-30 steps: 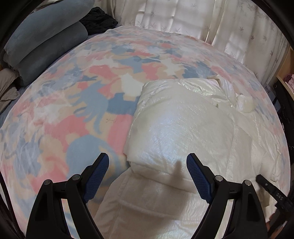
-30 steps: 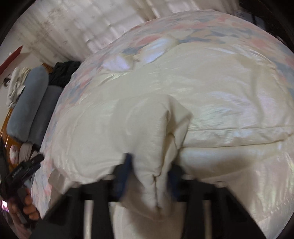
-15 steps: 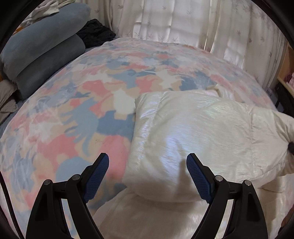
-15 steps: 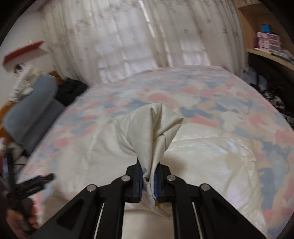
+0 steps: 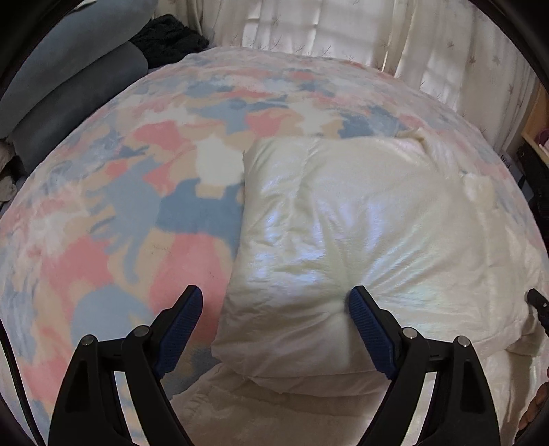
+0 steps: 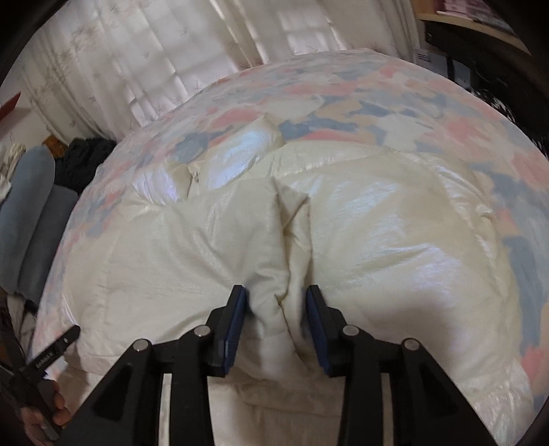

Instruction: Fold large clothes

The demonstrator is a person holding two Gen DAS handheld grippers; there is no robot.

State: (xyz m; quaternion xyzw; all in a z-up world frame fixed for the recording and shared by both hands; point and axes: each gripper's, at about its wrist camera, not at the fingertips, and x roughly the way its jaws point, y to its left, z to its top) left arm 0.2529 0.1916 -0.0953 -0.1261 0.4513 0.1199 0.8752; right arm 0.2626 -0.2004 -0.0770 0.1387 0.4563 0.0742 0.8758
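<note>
A shiny cream puffy garment (image 5: 360,240) lies folded over itself on the patterned bedspread (image 5: 120,206). My left gripper (image 5: 274,319) is open; its right finger presses into the garment's top layer, its left finger hangs over the bedspread. In the right wrist view the same garment (image 6: 394,233) fills the middle. My right gripper (image 6: 277,308) is partly open, with a bunched fold of the garment (image 6: 274,274) lying loose between its jaws.
Grey-blue pillows (image 5: 68,79) and a black cloth (image 5: 168,37) lie at the bed's head. White curtains (image 6: 171,68) hang behind the bed. A wooden shelf (image 6: 480,20) stands at the right. The other gripper's tip (image 6: 51,353) shows at the lower left.
My right gripper brought the pinched fold down onto the garment and opened its jaws. The left gripper lowered onto the garment's top layer, still open.
</note>
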